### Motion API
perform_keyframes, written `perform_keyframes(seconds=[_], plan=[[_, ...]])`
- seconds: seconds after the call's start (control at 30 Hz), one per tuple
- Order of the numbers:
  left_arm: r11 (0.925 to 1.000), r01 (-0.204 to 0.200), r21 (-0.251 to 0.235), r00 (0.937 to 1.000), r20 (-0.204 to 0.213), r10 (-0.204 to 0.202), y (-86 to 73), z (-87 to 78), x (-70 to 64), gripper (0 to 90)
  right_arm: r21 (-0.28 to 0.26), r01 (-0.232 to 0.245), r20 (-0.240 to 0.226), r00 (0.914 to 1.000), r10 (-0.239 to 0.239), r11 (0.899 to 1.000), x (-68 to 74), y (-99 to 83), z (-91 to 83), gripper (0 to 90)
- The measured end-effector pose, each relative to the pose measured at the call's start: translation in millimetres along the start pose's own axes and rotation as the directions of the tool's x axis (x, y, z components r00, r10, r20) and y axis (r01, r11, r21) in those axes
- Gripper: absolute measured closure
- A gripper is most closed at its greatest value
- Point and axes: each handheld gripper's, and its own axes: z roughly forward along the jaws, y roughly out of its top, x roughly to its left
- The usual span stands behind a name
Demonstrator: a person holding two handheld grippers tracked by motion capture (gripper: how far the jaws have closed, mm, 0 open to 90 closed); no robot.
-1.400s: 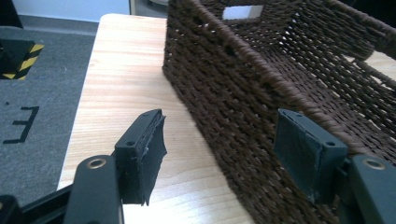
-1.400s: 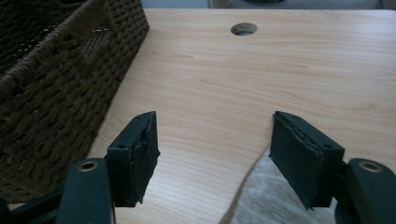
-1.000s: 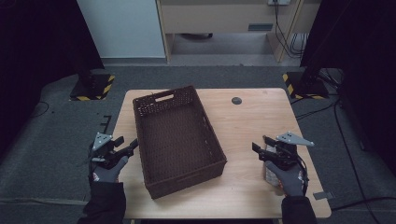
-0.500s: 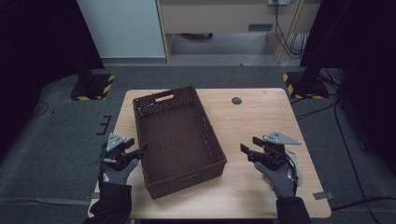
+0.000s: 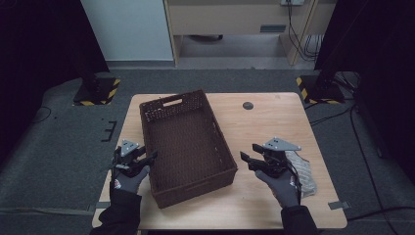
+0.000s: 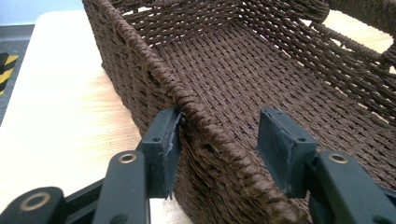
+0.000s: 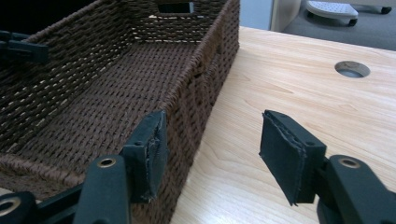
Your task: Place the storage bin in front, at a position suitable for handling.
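A pale wooden table (image 5: pixel 274 122) stood on grey carpet, with dark stands carrying yellow-black striped bases (image 5: pixel 98 93) at ten and two o'clock. The brown woven basket (image 5: pixel 188 144) lay left of centre. The left gripper (image 5: pixel 147 159), at eight o'clock, was spread astride the basket's rim; the right gripper (image 5: pixel 247 152), at four o'clock, was spread just beside its wall. A cable hole (image 5: pixel 248 105) sat at one o'clock.

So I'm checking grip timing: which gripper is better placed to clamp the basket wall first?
Left. The left gripper already straddles the basket rim, one jaw on each side. The right gripper looks beside the wall, not around it.
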Motion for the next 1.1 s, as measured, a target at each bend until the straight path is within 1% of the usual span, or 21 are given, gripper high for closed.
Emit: perform_keyframes(seconds=[0.03, 0.17, 0.27, 0.37, 0.5, 0.6, 0.63, 0.7, 0.77, 0.9, 0.93, 1.1], plan=[[1.0000, 0.000, 0.000, 1.0000, 0.000, 0.000, 0.4, 0.7, 0.2, 49.0, 0.003, 0.007, -0.003, 1.0000, -0.007, 1.000, 0.9, 0.5, 1.8, 41.8], [1.0000, -0.005, -0.002, 1.0000, -0.008, 0.005, 3.0, 5.5, 0.3, 51.1, 0.011, 0.009, -0.010, 0.9999, -0.009, 1.000, 3.9, 1.7, 7.1, 42.5], [1.0000, -0.006, 0.000, 1.0000, 0.000, 0.006, 5.1, 8.7, 0.9, 52.7, 0.004, 0.008, -0.014, 0.9999, -0.008, 1.000, 4.4, 2.5, 9.2, 42.6], [0.9996, -0.029, 0.006, 0.9996, 0.004, 0.029, 8.1, 12.1, 0.5, 54.2, -0.005, 0.003, -0.013, 0.9999, -0.003, 1.000, 4.2, 4.0, 9.5, 42.9], [0.9982, -0.055, 0.023, 0.9985, 0.001, 0.055, 12.5, 15.7, -1.2, 56.2, -0.007, 0.010, -0.015, 0.9998, -0.010, 1.000, 3.2, 5.5, 9.4, 43.1], [0.9988, -0.044, 0.022, 0.9990, 0.005, 0.044, 13.9, 18.1, -3.1, 58.2, -0.001, 0.008, -0.016, 0.9998, -0.008, 1.000, 2.6, 4.0, 11.8, 43.4], [0.9992, -0.036, 0.014, 0.9993, 0.008, 0.036, 13.5, 19.1, -3.6, 58.5, 0.001, 0.005, -0.017, 0.9998, -0.005, 1.000, 3.0, 3.5, 12.8, 43.4], [0.9999, -0.012, -0.001, 0.9998, 0.017, 0.012, 12.1, 20.1, -4.2, 58.7, 0.010, 0.009, -0.019, 0.9998, -0.009, 1.000, 3.8, 2.2, 15.3, 43.8], [1.0000, -0.006, -0.006, 0.9998, 0.019, 0.006, 11.9, 21.0, -5.4, 58.8, 0.018, 0.018, -0.023, 0.9996, -0.018, 1.000, 5.6, 1.0, 17.8, 44.3], [0.9999, -0.010, -0.007, 0.9997, 0.022, 0.011, 12.5, 22.6, -8.8, 59.0, 0.021, 0.028, -0.025, 0.9993, -0.028, 0.999, 9.0, 0.2, 22.2, 46.8], [0.9998, -0.018, -0.007, 0.9996, 0.021, 0.018, 13.0, 23.2, -9.7, 58.9, 0.025, 0.034, -0.022, 0.9992, -0.033, 0.999, 9.9, -0.2, 23.3, 47.8], [0.9995, -0.029, -0.011, 0.9989, 0.036, 0.030, 15.2, 28.9, -17.1, 58.5, 0.056, 0.043, -0.024, 0.9988, -0.042, 0.997, 11.9, -5.3, 28.0, 55.9]])
